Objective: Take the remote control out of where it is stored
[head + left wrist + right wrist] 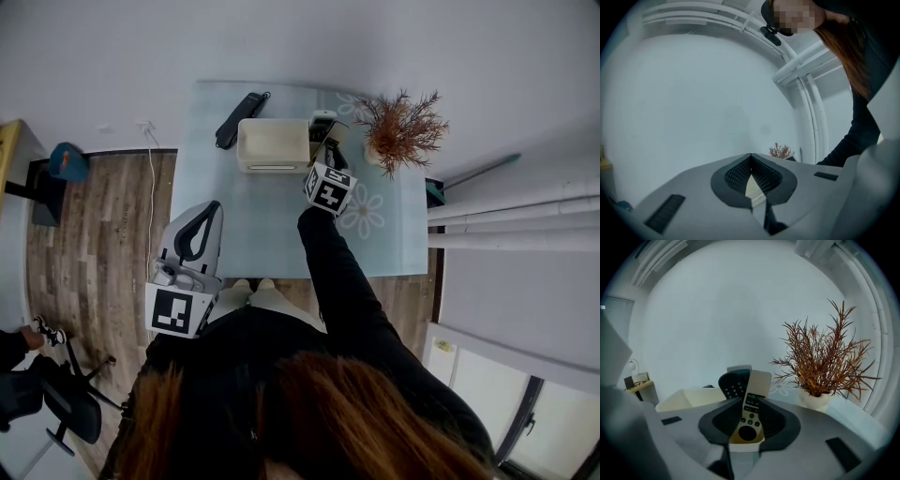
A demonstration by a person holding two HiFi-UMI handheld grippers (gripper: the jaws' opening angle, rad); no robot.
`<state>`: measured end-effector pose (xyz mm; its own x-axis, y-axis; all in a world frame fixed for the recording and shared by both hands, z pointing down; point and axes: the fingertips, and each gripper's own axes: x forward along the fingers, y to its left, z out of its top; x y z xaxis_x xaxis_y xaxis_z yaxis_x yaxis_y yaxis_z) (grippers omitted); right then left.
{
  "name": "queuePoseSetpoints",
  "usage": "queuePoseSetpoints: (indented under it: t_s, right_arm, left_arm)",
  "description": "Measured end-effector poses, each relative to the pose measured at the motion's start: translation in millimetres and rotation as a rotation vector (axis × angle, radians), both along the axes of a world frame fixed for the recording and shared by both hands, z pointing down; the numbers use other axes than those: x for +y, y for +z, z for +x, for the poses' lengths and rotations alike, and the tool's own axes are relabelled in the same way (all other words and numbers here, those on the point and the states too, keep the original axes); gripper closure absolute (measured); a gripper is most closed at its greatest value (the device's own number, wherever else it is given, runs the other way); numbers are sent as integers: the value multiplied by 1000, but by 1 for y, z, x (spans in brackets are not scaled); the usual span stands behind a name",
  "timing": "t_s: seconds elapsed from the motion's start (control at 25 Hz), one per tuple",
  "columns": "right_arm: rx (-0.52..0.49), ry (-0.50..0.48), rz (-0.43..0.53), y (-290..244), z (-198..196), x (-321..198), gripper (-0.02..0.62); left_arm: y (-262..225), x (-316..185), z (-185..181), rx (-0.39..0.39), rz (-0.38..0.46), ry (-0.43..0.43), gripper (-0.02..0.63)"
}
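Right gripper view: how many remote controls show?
2 for certain: a light remote between the jaws, and a dark remote standing just behind it to the left. A grey top edge behind the dark one may be a third, mostly hidden.

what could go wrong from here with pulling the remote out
The right gripper's jaws stand apart around the pale remote; lifting before they close firmly could let it slip.
The dark remote stands right behind it and might be dragged or tipped.
The plant is close on the right; a wide swing may knock it.
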<state>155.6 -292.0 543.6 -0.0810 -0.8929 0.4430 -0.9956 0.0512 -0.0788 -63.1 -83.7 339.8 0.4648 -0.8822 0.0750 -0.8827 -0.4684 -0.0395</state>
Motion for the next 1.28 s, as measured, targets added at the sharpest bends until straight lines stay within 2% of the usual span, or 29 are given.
queuePoseSetpoints:
  t_s: [0.12, 0.24, 0.4, 0.84, 1.28]
  right_arm:
    - [-6, 31, -16, 4, 3, -2, 428]
    - [-19, 60, -44, 10, 5, -4, 390]
    - [-49, 79, -80, 23, 3, -8, 388]
    - [-97, 128, -97, 32, 8, -20, 391]
    - [-51, 68, -37, 20, 6, -16, 403]
  left_arm:
    - [1, 1, -1, -2, 0, -3, 607]
    - [1, 3, -4, -5, -3, -13, 607]
    - [1, 3, -9, -9, -3, -26, 607]
    - [5, 2, -14, -19, -19, -38, 607]
    - [5, 3, -16, -23, -20, -32, 607]
